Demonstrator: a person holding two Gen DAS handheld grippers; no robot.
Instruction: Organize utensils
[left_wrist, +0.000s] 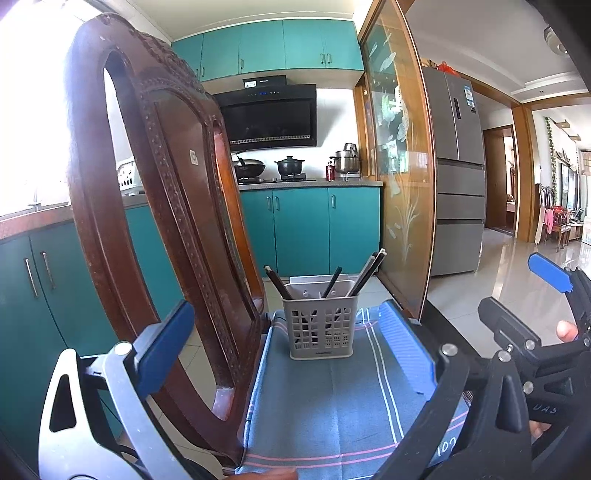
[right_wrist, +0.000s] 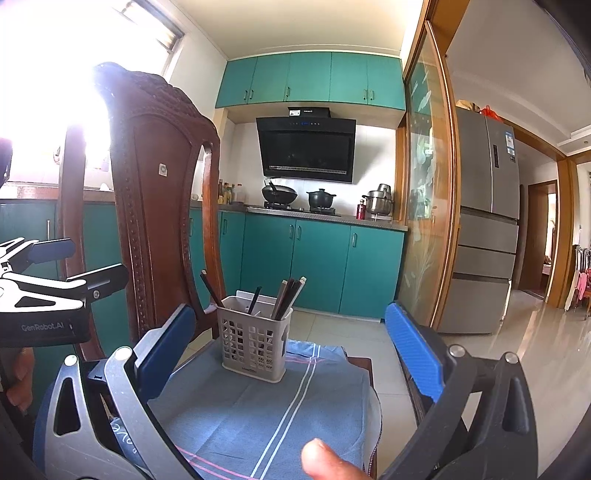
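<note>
Grey plastic basket (left_wrist: 320, 320) stands upright on a blue striped cloth (left_wrist: 332, 406) over a chair seat, with dark chopsticks (left_wrist: 364, 275) leaning inside, perhaps six. Left gripper (left_wrist: 291, 347) and right gripper (right_wrist: 291, 354) hover near it, both spread wide and empty.

Grey utensil basket (right_wrist: 254, 345) upright on blue cloth (right_wrist: 258, 413), chopsticks (right_wrist: 288, 297) inside
</note>
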